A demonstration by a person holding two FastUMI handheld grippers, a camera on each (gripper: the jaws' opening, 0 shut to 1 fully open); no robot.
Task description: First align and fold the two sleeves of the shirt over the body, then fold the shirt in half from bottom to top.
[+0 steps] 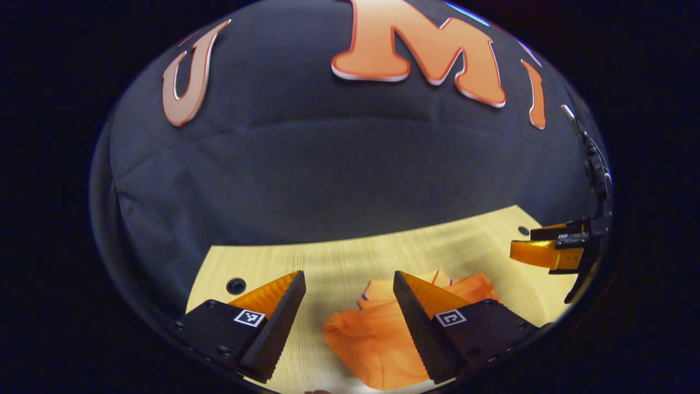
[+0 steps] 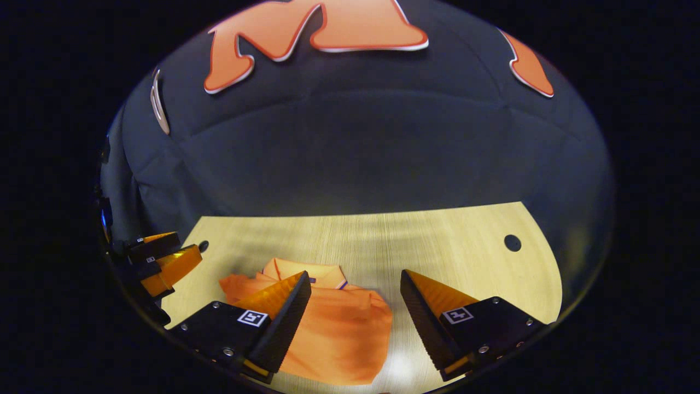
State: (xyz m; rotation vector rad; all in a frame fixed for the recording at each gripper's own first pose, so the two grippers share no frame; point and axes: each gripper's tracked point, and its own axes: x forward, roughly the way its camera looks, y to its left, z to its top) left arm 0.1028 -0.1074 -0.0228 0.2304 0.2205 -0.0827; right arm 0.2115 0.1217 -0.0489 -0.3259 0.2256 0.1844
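An orange shirt lies bunched and creased on the pale wooden table. In the left gripper view my left gripper hangs open above the shirt's left part, its right finger over the cloth. The right gripper view has the same shirt, collar toward the far side. My right gripper is open above the shirt's right edge, nothing between its fingers. Each view also catches the other gripper at its edge: the right one and the left one.
The black cloth wall rises right behind the table's far edge. Small round holes mark the tabletop near its corners. Bare wood stretches to the right of the shirt.
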